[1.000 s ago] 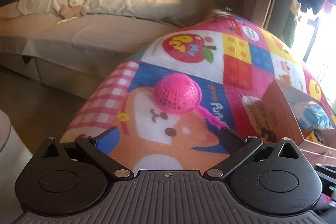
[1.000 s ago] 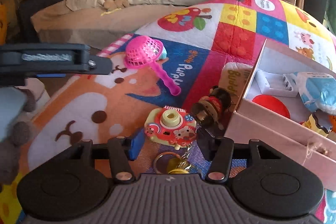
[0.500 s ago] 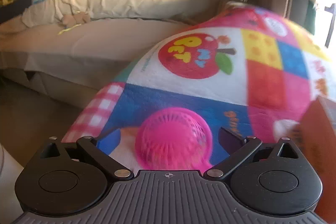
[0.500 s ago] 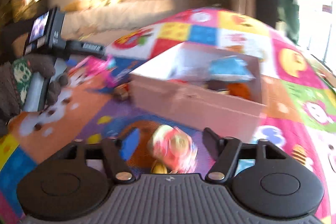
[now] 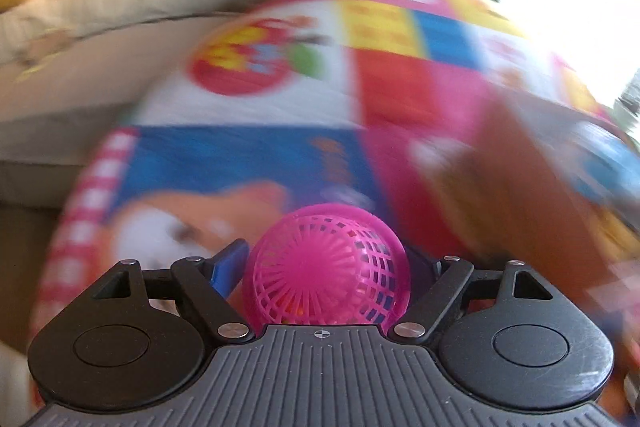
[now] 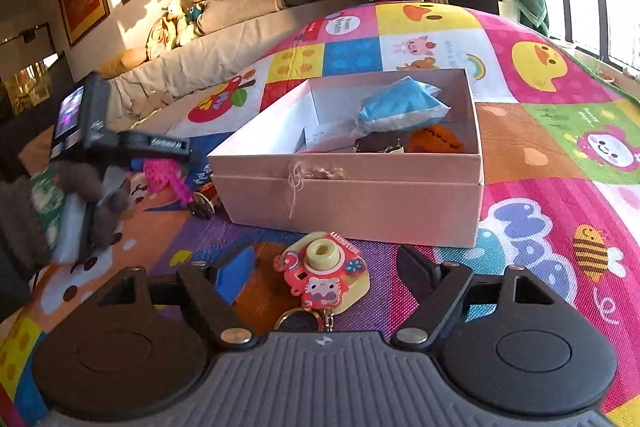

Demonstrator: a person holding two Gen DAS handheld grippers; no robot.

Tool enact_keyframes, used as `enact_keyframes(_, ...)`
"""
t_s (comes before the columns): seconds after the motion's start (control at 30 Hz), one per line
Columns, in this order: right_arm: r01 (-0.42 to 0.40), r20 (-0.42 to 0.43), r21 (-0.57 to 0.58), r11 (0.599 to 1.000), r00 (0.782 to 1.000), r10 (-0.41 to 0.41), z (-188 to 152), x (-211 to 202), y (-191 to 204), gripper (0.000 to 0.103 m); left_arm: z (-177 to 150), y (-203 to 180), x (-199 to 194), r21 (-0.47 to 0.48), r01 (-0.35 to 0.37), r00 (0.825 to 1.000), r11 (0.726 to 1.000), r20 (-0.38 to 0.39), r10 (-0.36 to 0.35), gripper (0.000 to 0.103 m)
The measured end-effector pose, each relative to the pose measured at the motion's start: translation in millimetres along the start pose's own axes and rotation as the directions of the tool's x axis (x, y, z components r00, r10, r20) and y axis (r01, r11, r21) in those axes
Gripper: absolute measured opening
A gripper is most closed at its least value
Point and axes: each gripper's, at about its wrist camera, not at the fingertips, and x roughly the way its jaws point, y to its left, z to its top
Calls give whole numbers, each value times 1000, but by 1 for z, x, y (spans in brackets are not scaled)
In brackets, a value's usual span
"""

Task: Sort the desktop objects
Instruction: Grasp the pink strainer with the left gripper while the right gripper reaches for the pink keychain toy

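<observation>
Left gripper [image 5: 326,263]: jaws drawn in against the pink mesh scoop [image 5: 327,269], which fills the gap between the fingers at lower centre of the left wrist frame; blue pad pressed to its left flank; the grasp appears taken across the round basket, presumably because that is the widest, firmest part; its handle is not visible in this view. Background heavily smeared, so the clearance between scoop and mat [image 5: 240,155] cannot be judged here.

Right gripper [image 6: 324,267]: jaws spread wide, nothing held; the camera keychain [image 6: 322,273] lies flat on the mat between the fingers at lower centre, touching neither pad; its key ring [image 6: 299,321] trails toward the gripper body; the gripper seems placed to straddle it for a pick.

Outward: the cardboard box [image 6: 352,195] stands open at centre frame, just behind the keychain, already holding a blue packet [image 6: 402,105] and an orange item [image 6: 434,141]; judged the sorting destination. At left of the box, a small dark round toy [image 6: 204,203] lies on the mat, unsorted. At far left, the gloved left hand [image 6: 60,203] holds the other tool low over the mat, pink mesh showing beside it.
</observation>
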Motion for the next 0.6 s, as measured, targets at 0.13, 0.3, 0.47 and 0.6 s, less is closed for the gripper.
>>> enact_keyframes(0.13, 5, 8, 0, 1000, 1000, -5, 0, -2, 1, 87, -21, -22, -46, 97, 189, 982, 977, -4, -190, 86)
enact_keyframes(0.3, 19, 7, 1, 1000, 1000, -19, 0, -1, 2, 88, -35, -28, -96, 176, 210, 974, 962, 45, -220, 83)
enact_keyframes(0.47, 31, 8, -9, 999, 1000, -31, -1, -1, 4, 90, -55, -30, -114, 190, 156, 987, 969, 18, -162, 96)
enact_keyframes(0.6, 37, 6, -8, 999, 999, -37, -1, -1, 4, 90, -71, -26, -124, 169, 161, 987, 972, -7, -162, 98)
